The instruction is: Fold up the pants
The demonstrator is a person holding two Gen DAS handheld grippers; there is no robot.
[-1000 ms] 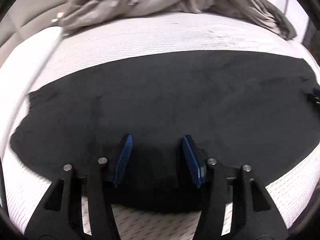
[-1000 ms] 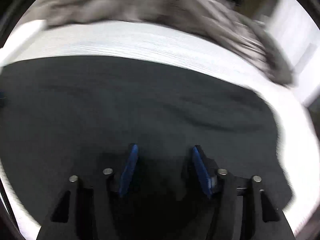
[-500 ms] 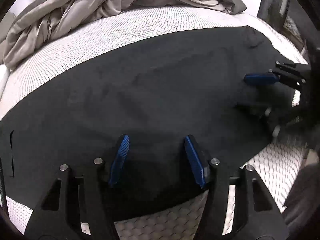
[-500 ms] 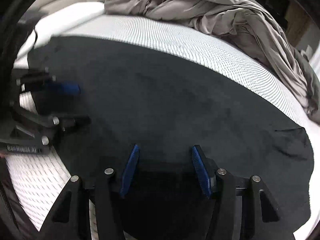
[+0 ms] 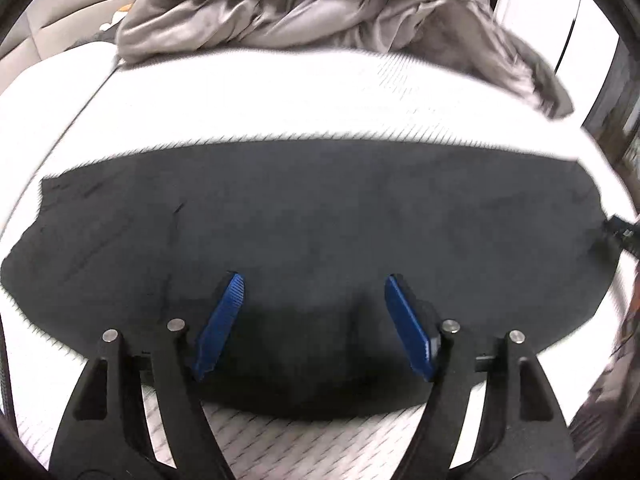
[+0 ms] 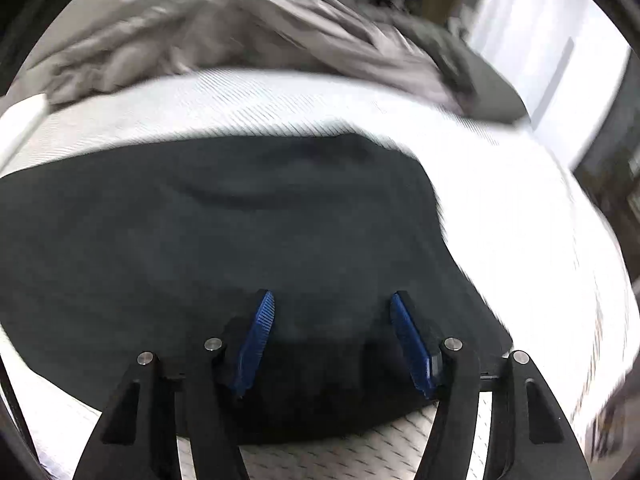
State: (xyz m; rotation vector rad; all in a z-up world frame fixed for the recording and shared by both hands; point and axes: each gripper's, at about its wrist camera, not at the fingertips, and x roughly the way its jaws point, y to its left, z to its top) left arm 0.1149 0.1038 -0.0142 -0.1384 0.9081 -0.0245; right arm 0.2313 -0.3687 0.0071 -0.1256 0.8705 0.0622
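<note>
From the left wrist, the left claw (image 5: 312,322) hangs with its blue ribbed pads spread wide and nothing between them. Directly ahead of it and beneath its tips lie the black, soft fabric pants (image 5: 312,216), spread flat as one long dark band on the white, textured mattress (image 5: 304,96); their near hem runs just under the pads. Far beyond the claw sits a crumpled grey duvet (image 5: 320,12). At the far right edge a small dark piece of hardware is visible, too blurred to identify.

From the right wrist, the right claw (image 6: 332,336) is likewise spread and empty, poised over the near edge of the pants (image 6: 224,240). Here the cloth ends to the claw's right in a rounded edge against the mattress (image 6: 520,216), with a shallow ridge ahead and left.

The step looks like taking the near edge for a fold. It would go best if both claws bite at the same depth and lift together, so the hem stays straight.

Only the left view shows the left end with its creases; only the right view shows the ridge.
</note>
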